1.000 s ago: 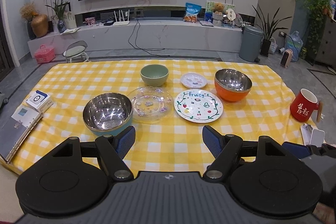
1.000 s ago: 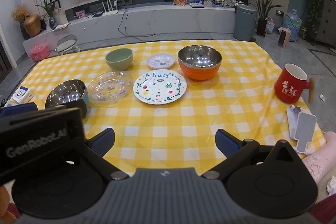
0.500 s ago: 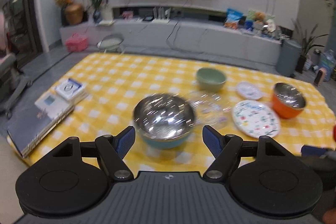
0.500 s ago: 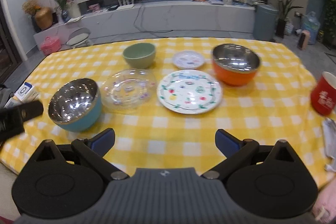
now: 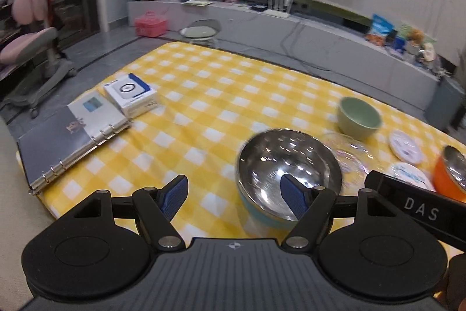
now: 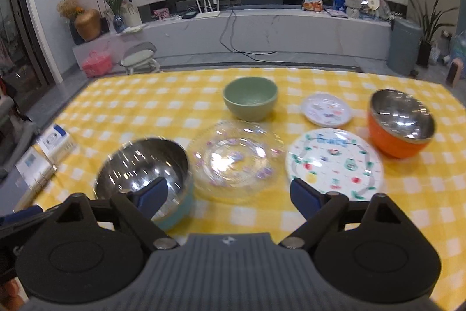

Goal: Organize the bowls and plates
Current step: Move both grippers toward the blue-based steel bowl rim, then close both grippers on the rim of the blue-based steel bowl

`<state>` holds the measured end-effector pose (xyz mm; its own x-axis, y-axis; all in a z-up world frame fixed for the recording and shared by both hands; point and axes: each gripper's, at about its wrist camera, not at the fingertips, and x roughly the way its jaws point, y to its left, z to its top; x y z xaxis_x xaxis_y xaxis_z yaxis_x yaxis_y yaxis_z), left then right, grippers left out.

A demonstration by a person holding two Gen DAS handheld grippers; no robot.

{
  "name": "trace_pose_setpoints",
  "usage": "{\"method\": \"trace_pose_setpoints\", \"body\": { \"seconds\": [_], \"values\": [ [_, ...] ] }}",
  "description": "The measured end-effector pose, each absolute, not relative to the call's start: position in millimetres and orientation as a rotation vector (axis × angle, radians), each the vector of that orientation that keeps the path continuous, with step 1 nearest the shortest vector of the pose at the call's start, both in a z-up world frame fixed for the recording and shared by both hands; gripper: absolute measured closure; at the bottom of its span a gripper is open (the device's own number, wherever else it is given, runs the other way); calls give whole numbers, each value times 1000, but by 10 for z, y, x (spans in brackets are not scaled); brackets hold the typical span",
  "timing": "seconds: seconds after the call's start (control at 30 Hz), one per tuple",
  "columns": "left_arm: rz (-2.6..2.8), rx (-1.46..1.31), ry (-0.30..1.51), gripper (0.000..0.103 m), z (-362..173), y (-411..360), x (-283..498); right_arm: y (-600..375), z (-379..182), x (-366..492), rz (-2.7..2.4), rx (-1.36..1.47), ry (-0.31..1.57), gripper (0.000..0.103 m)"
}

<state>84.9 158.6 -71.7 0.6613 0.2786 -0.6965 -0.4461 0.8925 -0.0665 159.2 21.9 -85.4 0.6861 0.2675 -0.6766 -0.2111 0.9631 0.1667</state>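
On the yellow checked cloth (image 6: pixel 378 223) stand a steel bowl with a light blue outside (image 6: pixel 145 171), a clear glass plate (image 6: pixel 236 156), a white "Fruity" plate (image 6: pixel 335 162), a green bowl (image 6: pixel 250 101), a small white plate (image 6: pixel 326 110) and an orange steel bowl (image 6: pixel 399 127). My left gripper (image 5: pixel 234 194) is open and empty, with its right finger in front of the blue steel bowl (image 5: pixel 288 174). My right gripper (image 6: pixel 230 194) is open and empty, low over the cloth before the glass plate. The green bowl (image 5: pixel 359 117) also shows in the left wrist view.
A ring binder (image 5: pixel 70 139) and a white and blue box (image 5: pixel 131 93) lie at the table's left edge. Beyond the table are a TV bench, a small chair (image 6: pixel 139 57) and a grey bin (image 6: pixel 404 45). The other gripper's body (image 5: pixel 416 209) shows at the left view's right edge.
Both grippers moved forward and left, closer to the table. The left view swung left, so the blue steel bowl now sits at its right finger. Jaws stayed open.
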Motion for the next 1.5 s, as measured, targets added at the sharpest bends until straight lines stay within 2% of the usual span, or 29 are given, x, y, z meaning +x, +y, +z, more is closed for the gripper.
{"method": "trace_pose_setpoints", "body": {
  "seconds": [0.07,0.1,0.3,0.47,0.53,0.57,0.63,0.7,0.8,0.87,0.93,1.0,1.13,1.2,1.5],
  "values": [
    [431,-237,798,19,-800,1628,959,325,-887,1738,317,48,814,22],
    [434,-233,823,24,-843,1644,1008,377,-908,1815,344,33,849,26],
    [322,-251,905,26,-990,1699,1215,471,-1054,2043,374,44,925,30],
    [289,-227,951,38,-1070,1716,1369,455,-1186,2179,380,114,992,36],
    [298,-226,941,46,-1102,1735,1387,466,-1215,2186,383,125,990,37],
    [302,-243,919,47,-1115,1766,1378,473,-1231,2187,381,121,991,38],
    [330,-296,888,54,-1161,1847,1339,499,-1268,2165,373,99,1000,45],
    [325,-323,916,61,-1228,1916,1353,502,-1324,2131,347,112,1012,46],
    [286,-404,914,66,-1278,2002,1359,505,-1427,2132,325,174,1036,57],
    [290,-421,901,71,-1281,2005,1336,559,-1468,2125,315,170,1036,57],
    [281,-380,903,84,-1275,1951,1331,624,-1482,2098,312,141,1027,57],
    [299,-327,910,91,-1286,1888,1341,664,-1492,2071,322,142,1022,59],
    [319,-297,910,93,-1287,1842,1325,734,-1500,2018,322,117,1002,83],
    [317,-308,921,94,-1269,1856,1324,719,-1483,2001,327,126,996,91],
    [304,-325,933,94,-1121,1826,1253,667,-1325,1874,310,114,971,91]
  ]
}}
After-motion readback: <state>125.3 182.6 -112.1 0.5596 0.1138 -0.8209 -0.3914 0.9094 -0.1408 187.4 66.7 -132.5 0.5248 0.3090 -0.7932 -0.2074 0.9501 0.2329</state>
